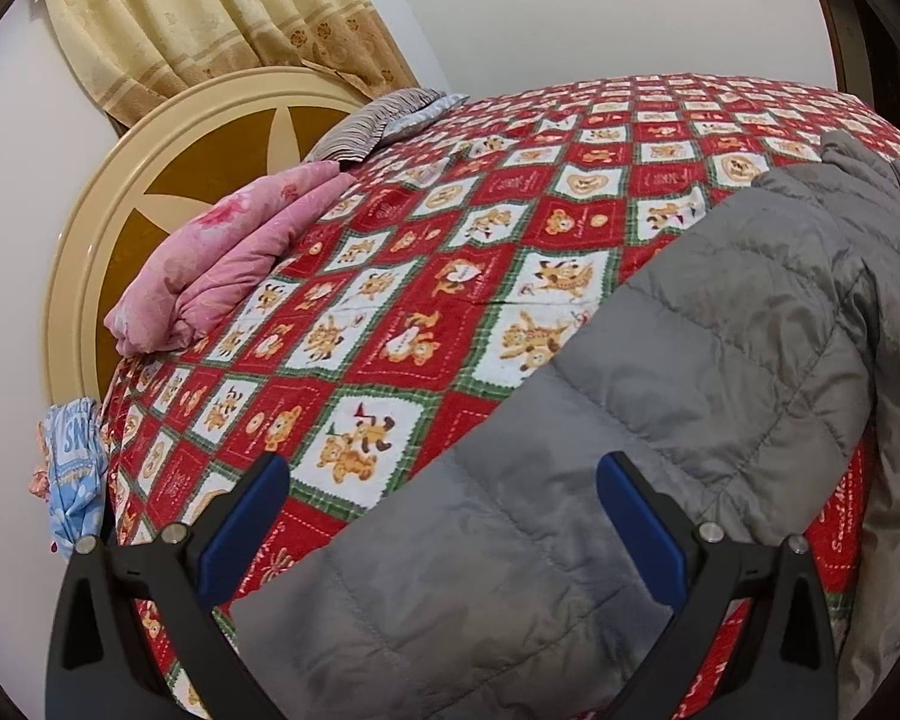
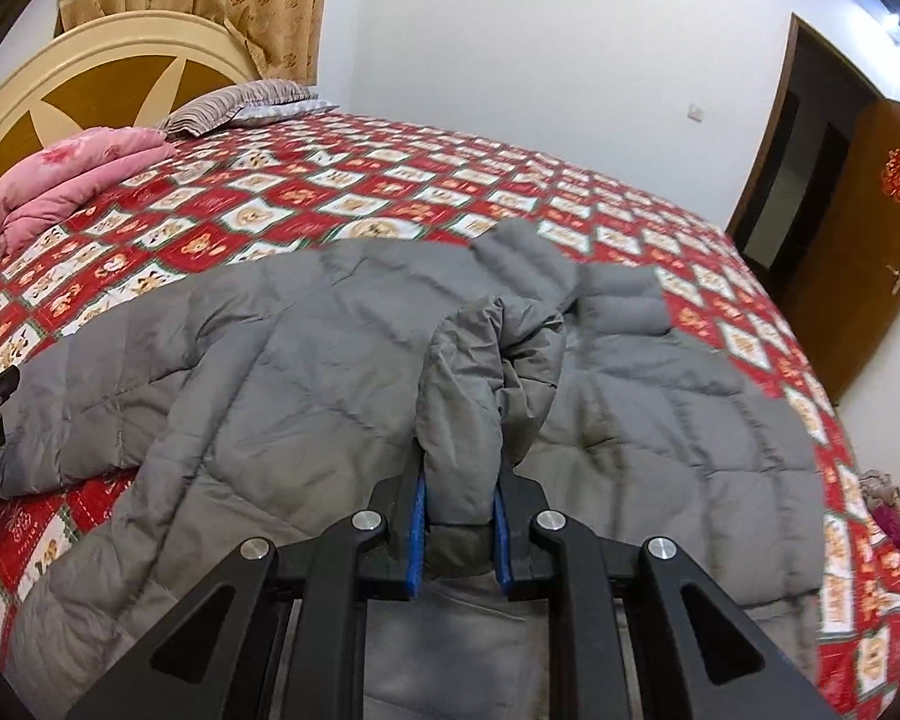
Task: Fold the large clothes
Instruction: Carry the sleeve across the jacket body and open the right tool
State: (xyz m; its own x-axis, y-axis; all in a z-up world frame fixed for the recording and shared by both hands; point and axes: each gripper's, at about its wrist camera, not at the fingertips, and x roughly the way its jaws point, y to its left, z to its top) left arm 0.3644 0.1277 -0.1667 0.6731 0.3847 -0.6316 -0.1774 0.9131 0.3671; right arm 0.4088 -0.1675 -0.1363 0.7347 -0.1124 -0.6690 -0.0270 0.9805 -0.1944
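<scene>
One grey quilted puffer jacket (image 2: 306,360) lies spread across the near part of the bed, on top of the red patchwork bedspread (image 1: 426,252) printed with little bears in white and red squares. My right gripper (image 2: 457,474) has its blue-padded fingers (image 2: 417,540) pressed in on a bunched fold of that jacket, and the pinched cloth stands up in a crumpled hump between them, raised above the rest of the garment. From the right wrist view the jacket's body runs to both sides of the hump, with one part hanging off the near edge of the bedspread below my fingers.

My left gripper (image 1: 444,474) has its fingers spread wide apart, blue pads (image 1: 246,528) facing each other, with nothing clamped between them. It hangs over the jacket's near end; whether the fingertips touch the cloth I cannot tell. In that view the jacket stretches away to the right over the bedspread.

Far from the jacket, at the head of the bedspread, a folded pink quilt (image 1: 222,264) sits against the round cream and brown headboard (image 1: 150,180). Beyond the quilt lies a striped pillow (image 1: 360,126). A beige patterned curtain (image 1: 210,18) hangs behind the headboard. Past the far right corner of the bedspread a brown wooden door (image 2: 858,252) stands open, with a red knot ornament (image 2: 897,176) on it.
</scene>
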